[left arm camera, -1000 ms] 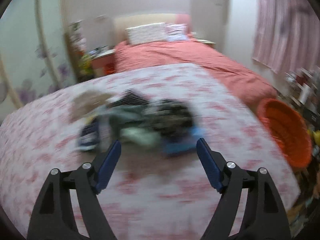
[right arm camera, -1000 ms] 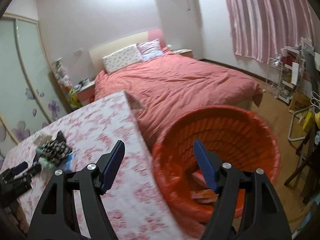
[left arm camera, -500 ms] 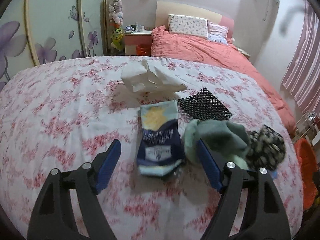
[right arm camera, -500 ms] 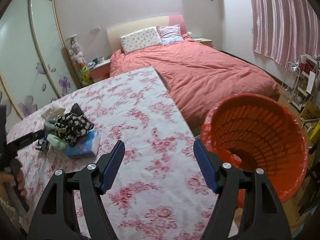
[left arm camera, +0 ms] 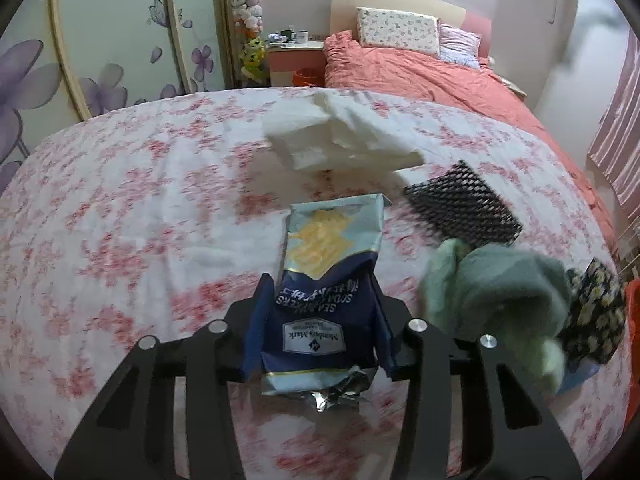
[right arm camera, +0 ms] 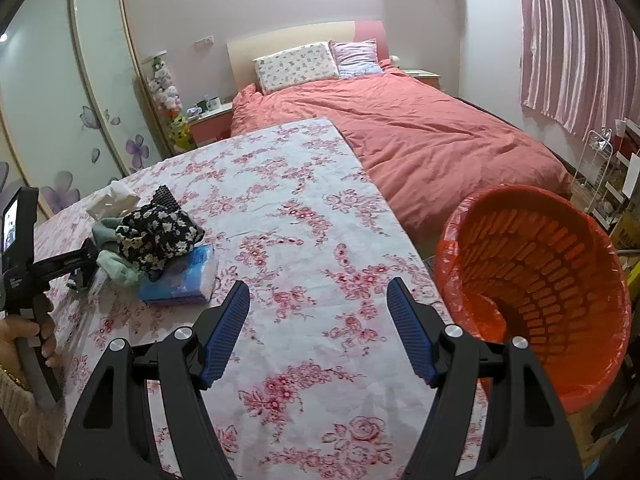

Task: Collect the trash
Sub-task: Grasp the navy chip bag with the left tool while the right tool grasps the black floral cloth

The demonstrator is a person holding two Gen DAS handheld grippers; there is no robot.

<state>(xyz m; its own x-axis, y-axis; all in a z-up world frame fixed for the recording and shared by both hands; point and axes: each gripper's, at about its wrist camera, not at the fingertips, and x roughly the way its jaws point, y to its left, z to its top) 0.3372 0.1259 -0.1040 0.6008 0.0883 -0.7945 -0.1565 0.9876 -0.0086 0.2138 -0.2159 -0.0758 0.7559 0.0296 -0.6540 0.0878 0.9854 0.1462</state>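
The left gripper (left arm camera: 318, 328) is clamped on the cracker bag (left arm camera: 320, 280), hiding its sides, near the table's (right arm camera: 304, 216) left edge. The right gripper (right arm camera: 318, 328) gapes empty; the bin (right arm camera: 536, 280), partly cut off, stands off the right edge.

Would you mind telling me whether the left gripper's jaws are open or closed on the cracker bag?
Closed on it. The left gripper has both blue jaws pressed against the sides of the cracker bag, whose lower end crumples between them.
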